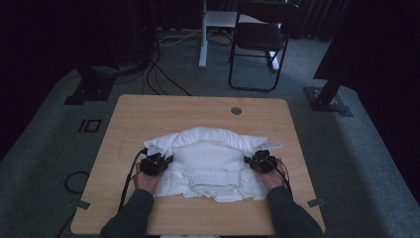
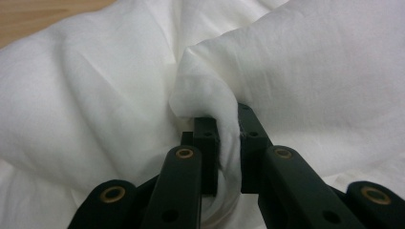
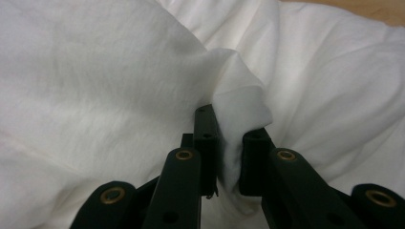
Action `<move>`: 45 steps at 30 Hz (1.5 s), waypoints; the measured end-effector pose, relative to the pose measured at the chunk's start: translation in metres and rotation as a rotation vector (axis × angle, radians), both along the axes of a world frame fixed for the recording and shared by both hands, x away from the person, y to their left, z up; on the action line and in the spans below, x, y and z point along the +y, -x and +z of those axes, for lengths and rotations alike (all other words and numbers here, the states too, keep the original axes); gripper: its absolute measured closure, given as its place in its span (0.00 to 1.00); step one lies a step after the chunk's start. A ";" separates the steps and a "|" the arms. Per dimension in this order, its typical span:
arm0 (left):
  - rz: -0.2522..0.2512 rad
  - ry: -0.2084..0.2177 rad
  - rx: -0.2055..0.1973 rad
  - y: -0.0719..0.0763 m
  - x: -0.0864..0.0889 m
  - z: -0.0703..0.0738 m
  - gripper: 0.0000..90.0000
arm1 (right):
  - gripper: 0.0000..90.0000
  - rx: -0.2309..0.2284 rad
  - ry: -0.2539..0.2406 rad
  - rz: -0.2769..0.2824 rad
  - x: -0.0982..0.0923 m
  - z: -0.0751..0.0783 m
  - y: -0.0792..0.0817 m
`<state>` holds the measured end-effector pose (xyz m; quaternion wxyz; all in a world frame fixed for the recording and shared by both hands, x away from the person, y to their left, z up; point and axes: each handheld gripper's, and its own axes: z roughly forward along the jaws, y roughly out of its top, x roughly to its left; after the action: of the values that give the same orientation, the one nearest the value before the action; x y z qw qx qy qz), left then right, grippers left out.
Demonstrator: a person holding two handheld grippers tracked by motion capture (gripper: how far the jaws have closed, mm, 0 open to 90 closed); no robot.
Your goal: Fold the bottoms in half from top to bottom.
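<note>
Garment: your white, soft cotton garment [image 1: 210, 161] lies bunched near the middle of the table, nearer your edge than the far one; a ribbed knit band [image 1: 214, 179] faces you along its near side; a folded panel rests on top between your two grippers

Left grip: your left gripper [image 2: 228, 143] has its black jaws nearly together, clamped on a pinched fold of the white cloth [image 2: 210, 95]; the fold rises from between the pads and bulges over them; in the high view this gripper [image 1: 166, 159] sits at the garment's left edge

Right grip: your right gripper [image 3: 230, 148] is likewise pressed narrow on a fold of the same cloth [image 3: 241, 102]; the fabric stands up in a small peak above the jaws; from above it [image 1: 252, 161] sits at the garment's right edge

Hands: your left hand [image 1: 146, 178] and right hand [image 1: 273, 177] come in from the near edge in dark grey sleeves, one either side of the garment

Table: light wooden tabletop with rounded corners [image 1: 148, 111]; a round grey cable hole [image 1: 236, 110] near its far edge, well apart from the garment

Beyond: a black folding chair [image 1: 260, 39] stands on the grey carpet past the table; black cables [image 1: 158, 74] trail across the floor to its left
</note>
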<state>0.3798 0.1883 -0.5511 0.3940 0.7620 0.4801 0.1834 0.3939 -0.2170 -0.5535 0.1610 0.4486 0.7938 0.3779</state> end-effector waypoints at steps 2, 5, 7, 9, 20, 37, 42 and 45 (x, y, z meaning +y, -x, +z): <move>0.023 0.002 0.007 -0.006 -0.002 0.001 0.92 | 0.90 0.008 -0.020 -0.023 0.001 0.000 -0.009; 0.033 -0.003 0.022 -0.014 -0.002 0.005 0.92 | 0.89 0.055 -0.048 -0.027 0.001 0.002 -0.020; 0.028 0.018 0.010 -0.013 0.003 0.016 0.92 | 0.90 0.072 -0.057 -0.024 -0.001 0.004 -0.022; 0.016 0.057 -0.034 -0.009 0.010 0.031 0.93 | 0.90 0.053 -0.093 -0.026 -0.010 0.019 -0.020; 0.017 0.116 -0.307 -0.001 0.013 0.130 0.94 | 0.92 -0.193 -0.111 -0.010 -0.024 0.113 -0.007; -0.070 0.257 -0.208 0.063 0.048 0.099 0.64 | 0.61 -0.163 -0.190 0.112 -0.048 0.095 0.065; -0.098 0.242 -0.195 0.055 0.020 0.112 0.63 | 0.47 -0.235 -0.171 0.079 -0.023 0.114 0.065; -0.139 0.205 -0.174 0.053 -0.008 0.107 0.63 | 0.48 -0.221 -0.133 0.079 0.006 0.104 0.059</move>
<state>0.3265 0.1807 -0.4442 0.5217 0.7304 0.4062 0.1712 0.3351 -0.2114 -0.4492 0.2022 0.3822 0.7616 0.4828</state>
